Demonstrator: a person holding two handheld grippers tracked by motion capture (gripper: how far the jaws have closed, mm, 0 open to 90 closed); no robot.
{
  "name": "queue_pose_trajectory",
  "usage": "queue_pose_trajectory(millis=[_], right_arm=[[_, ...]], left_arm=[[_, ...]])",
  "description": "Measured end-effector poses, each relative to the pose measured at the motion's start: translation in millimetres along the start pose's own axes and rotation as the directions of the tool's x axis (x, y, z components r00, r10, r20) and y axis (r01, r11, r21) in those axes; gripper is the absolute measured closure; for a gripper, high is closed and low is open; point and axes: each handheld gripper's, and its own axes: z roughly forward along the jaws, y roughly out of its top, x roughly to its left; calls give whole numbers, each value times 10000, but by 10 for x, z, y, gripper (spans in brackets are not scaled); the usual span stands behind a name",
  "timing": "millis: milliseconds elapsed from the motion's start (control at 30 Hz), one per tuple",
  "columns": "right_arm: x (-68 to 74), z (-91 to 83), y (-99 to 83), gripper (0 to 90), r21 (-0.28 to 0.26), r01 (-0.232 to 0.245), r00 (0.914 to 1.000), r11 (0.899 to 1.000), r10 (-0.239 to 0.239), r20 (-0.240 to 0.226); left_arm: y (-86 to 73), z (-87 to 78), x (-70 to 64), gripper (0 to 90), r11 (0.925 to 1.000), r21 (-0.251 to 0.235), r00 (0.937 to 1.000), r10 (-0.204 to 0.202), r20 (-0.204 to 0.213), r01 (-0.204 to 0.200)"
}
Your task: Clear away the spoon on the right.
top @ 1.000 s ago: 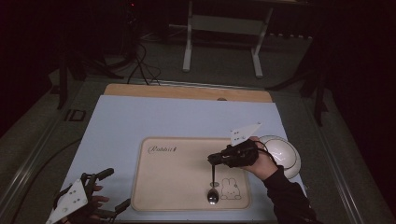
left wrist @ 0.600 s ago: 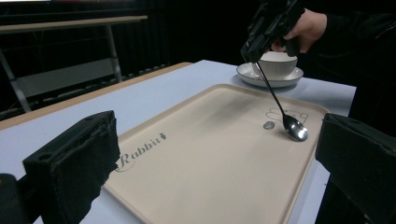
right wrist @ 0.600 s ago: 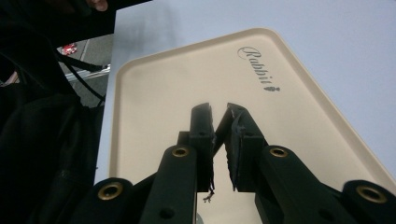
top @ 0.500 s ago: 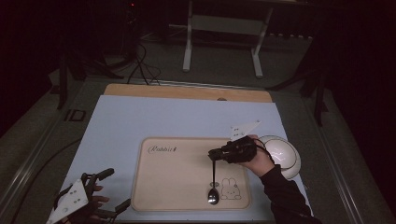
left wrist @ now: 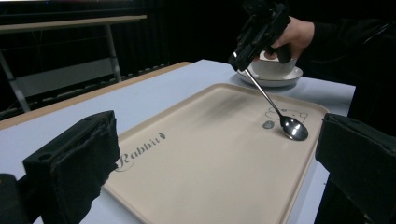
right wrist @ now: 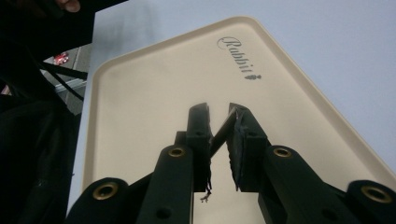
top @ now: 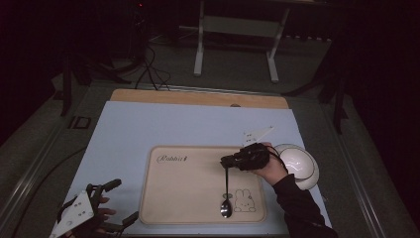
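Note:
A metal spoon (top: 226, 194) slants down over the beige tray (top: 188, 198), its bowl low beside the rabbit drawing. My right gripper (top: 229, 160) is shut on the top of the handle, above the tray's right half. In the right gripper view the thin spoon handle (right wrist: 221, 134) is pinched between the two jaws, over the tray (right wrist: 140, 102). My left gripper (top: 124, 200) rests at the table's near left corner, off the tray, with its jaws wide apart and nothing between them. In the left gripper view, the spoon (left wrist: 286, 122) hangs from the right gripper (left wrist: 239, 55).
A white bowl on a saucer (top: 298, 165) stands just right of the tray, behind the right hand. The tray lies on a pale blue mat (top: 148, 129) over a wooden table. A metal stand (top: 235, 44) and cables lie on the dark floor beyond.
The right gripper has shifted slightly away from the person with the handle; the spoon's bowl stays at the same spot by the rabbit. The left gripper has not moved.

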Motion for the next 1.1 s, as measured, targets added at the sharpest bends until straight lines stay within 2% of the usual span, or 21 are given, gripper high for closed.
queue_pose_trajectory(millis=[200,800,1100], right_arm=[[-99,48,-64,773,37,-369,9992,9993,368,184],[-230,212,-151,750,354,-1018,9939,9942,1002,450],[-295,278,-230,721,297,-1565,9852,9872,1539,757]], left_arm=[[0,0,0,0,10000,0,10000,1,5,-1],[-1,2,-4,0,10000,26,10000,21,39,-21],[1,1,-6,0,10000,52,10000,56,36,-56]])
